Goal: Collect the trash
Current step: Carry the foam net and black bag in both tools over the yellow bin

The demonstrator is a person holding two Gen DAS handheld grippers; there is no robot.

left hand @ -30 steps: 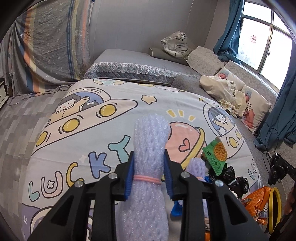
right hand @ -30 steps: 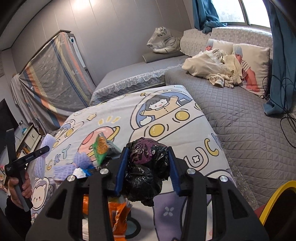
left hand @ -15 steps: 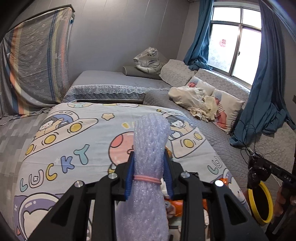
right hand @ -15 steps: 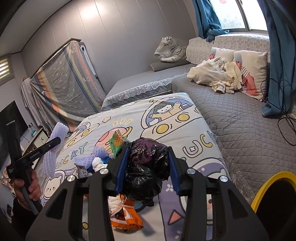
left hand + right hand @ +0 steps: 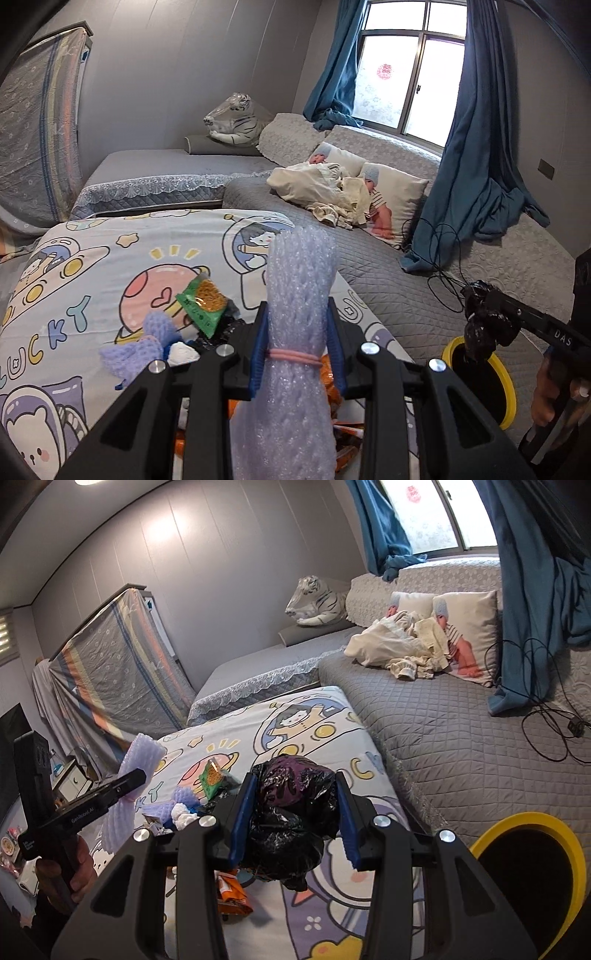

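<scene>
My left gripper [image 5: 298, 350] is shut on a roll of lilac foam net [image 5: 299, 314] tied with a pink rubber band, held above the cartoon bedspread [image 5: 92, 280]. My right gripper [image 5: 291, 819] is shut on a crumpled black plastic bag [image 5: 291, 812]; in the left wrist view that bag [image 5: 484, 317] hangs just above the yellow-rimmed bin [image 5: 506, 384]. The bin also shows at the lower right of the right wrist view [image 5: 532, 819]. A green snack packet [image 5: 203, 304], a lilac net piece [image 5: 144, 347], white paper and orange wrappers [image 5: 231, 893] lie on the spread.
A grey quilted sofa bed [image 5: 388, 288] runs to the right, with pillows, a heap of cloth [image 5: 325, 188] and black cables [image 5: 546, 716]. A toy tiger [image 5: 232, 122] sits at the back. Blue curtains [image 5: 476, 147] hang by the window.
Both grippers have swung to the right with their loads. The black bag has moved from over the bedspread to above the yellow bin. The foam roll stays gripped.
</scene>
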